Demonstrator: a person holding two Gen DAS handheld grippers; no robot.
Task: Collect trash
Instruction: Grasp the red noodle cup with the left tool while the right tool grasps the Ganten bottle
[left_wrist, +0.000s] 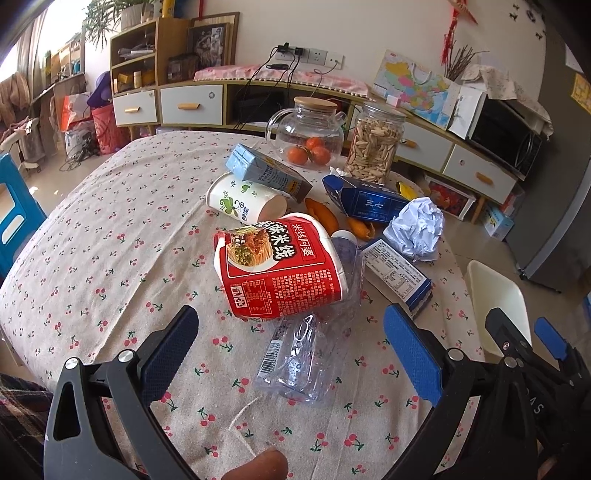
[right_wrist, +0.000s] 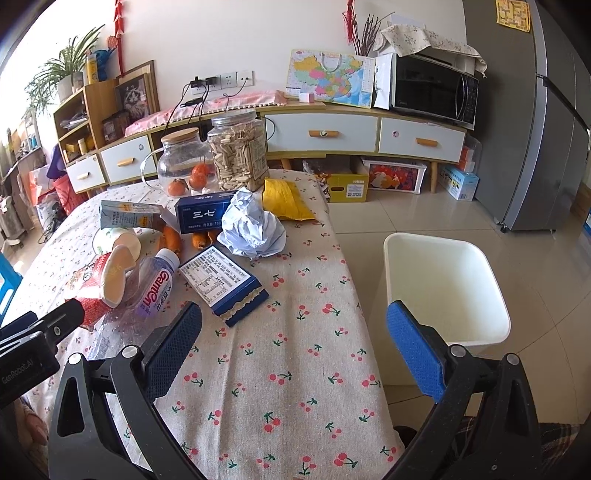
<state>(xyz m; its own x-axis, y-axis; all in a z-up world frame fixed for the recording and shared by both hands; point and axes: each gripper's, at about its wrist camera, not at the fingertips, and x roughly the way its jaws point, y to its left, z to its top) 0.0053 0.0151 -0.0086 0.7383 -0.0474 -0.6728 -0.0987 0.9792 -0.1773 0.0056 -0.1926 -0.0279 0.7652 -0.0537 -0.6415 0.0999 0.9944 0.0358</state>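
Trash lies on the cherry-print table (left_wrist: 110, 258): a red noodle cup (left_wrist: 280, 266), a crushed clear plastic bottle (left_wrist: 306, 354), a paper cup (left_wrist: 243, 197), a light blue carton (left_wrist: 266, 171), a dark blue box (left_wrist: 369, 199), a flat blue box (left_wrist: 397, 273), crumpled paper (left_wrist: 415, 225) and orange peels (left_wrist: 325, 216). My left gripper (left_wrist: 291, 354) is open, its jaws either side of the bottle. My right gripper (right_wrist: 295, 343) is open and empty over the table's right edge, beside the white bin (right_wrist: 443, 284). The bottle (right_wrist: 151, 291), flat box (right_wrist: 225, 284) and paper (right_wrist: 251, 225) show there too.
A glass teapot with tangerines (left_wrist: 308, 133), a jar of seeds (left_wrist: 375, 142) and a yellow bag (right_wrist: 284, 199) stand at the table's far end. The white bin (left_wrist: 495, 299) stands on the floor right of the table. A blue stool (left_wrist: 14, 210) is on the left.
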